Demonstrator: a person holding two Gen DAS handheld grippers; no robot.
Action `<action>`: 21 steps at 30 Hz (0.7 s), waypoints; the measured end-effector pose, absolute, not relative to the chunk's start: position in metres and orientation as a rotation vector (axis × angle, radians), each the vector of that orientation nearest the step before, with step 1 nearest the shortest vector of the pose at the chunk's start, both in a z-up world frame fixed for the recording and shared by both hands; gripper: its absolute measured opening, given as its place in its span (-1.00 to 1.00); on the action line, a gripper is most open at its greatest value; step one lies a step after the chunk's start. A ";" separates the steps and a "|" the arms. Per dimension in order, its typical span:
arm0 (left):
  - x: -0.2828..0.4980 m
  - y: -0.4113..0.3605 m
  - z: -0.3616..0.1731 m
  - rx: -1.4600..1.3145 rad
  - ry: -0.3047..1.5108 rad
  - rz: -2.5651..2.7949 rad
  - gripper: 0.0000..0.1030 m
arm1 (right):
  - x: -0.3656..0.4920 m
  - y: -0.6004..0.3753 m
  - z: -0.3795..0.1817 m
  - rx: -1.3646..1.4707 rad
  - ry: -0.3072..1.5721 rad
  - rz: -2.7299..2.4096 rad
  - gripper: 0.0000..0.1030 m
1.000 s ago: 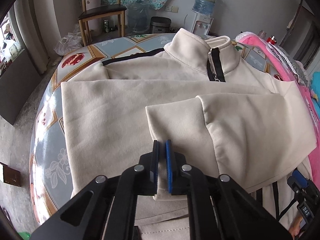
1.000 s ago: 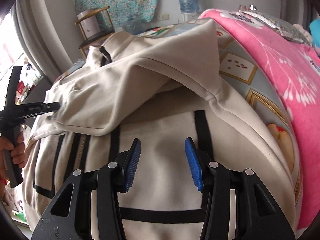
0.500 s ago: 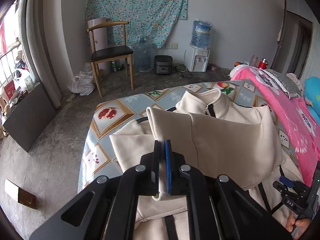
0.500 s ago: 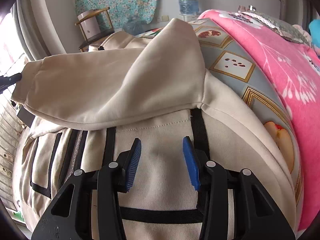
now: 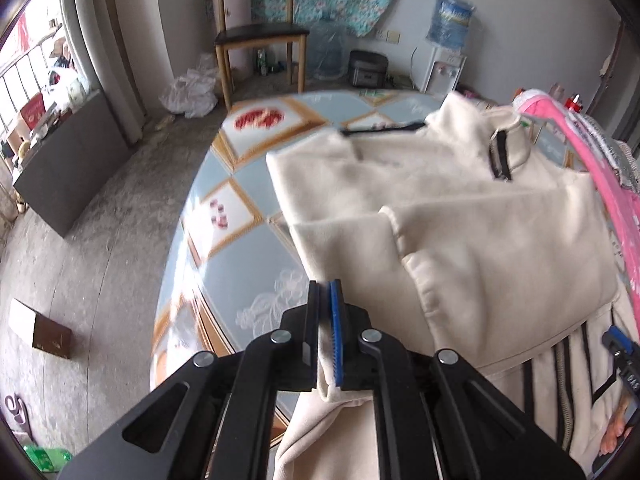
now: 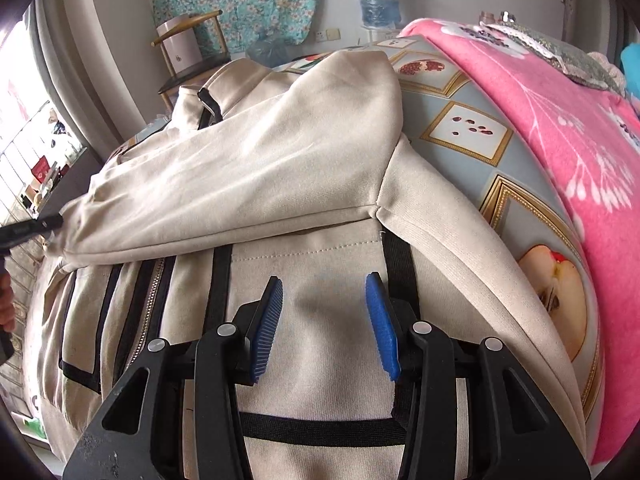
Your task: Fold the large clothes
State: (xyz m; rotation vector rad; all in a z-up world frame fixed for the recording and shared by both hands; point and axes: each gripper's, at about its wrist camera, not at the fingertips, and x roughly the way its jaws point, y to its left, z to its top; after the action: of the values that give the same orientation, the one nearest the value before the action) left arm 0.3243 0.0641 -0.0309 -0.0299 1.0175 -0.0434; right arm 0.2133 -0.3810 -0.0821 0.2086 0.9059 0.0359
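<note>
A large cream jacket (image 5: pixel 480 216) with black trim and a zip collar lies on a patterned table (image 5: pixel 240 248). My left gripper (image 5: pixel 325 312) is shut on the cuff of its sleeve (image 5: pixel 344 248) and holds the sleeve stretched across the jacket's body, near the table's left side. In the right wrist view the sleeve (image 6: pixel 256 176) lies folded over the jacket (image 6: pixel 320 264). My right gripper (image 6: pixel 322 320) is open and empty just above the jacket's lower front, between black stripes. The left gripper's tip shows at that view's left edge (image 6: pixel 32 228).
A pink blanket (image 6: pixel 552 128) covers the table's right side. A wooden chair (image 5: pixel 260 36), water bottles and a dispenser (image 5: pixel 444 52) stand on the floor beyond the table. A brown box (image 5: pixel 40 332) lies on the floor at left.
My left gripper has carried the sleeve cuff up and then down toward the left, laying the sleeve across the jacket. My right gripper has stayed open over the jacket's lower front.
</note>
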 end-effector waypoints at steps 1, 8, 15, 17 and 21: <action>0.324 0.066 -0.034 -0.035 1.021 -0.042 -0.85 | 0.213 -0.384 -0.080 0.225 0.914 0.043 -0.21; 0.314 0.078 -0.020 -0.067 0.948 -0.027 -0.79 | 0.213 -0.409 -0.025 0.282 0.890 0.145 -0.12; 0.327 0.055 -0.023 -0.028 0.955 -0.067 -0.79 | 0.313 -0.448 0.001 0.382 0.955 0.184 -0.03; 0.333 0.050 -0.033 -0.017 0.980 -0.050 -0.79 | 0.343 -0.446 -0.008 0.375 0.997 0.158 -0.05; 0.337 0.052 -0.043 -0.036 0.990 -0.029 -0.79 | 0.376 -0.410 -0.028 0.355 1.075 0.272 -0.13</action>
State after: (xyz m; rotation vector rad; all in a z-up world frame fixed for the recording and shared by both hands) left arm 0.3371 0.0516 -0.0426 -0.0360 0.9897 -0.0286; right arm 0.3757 -0.4103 -0.0284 0.3554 1.0751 0.2719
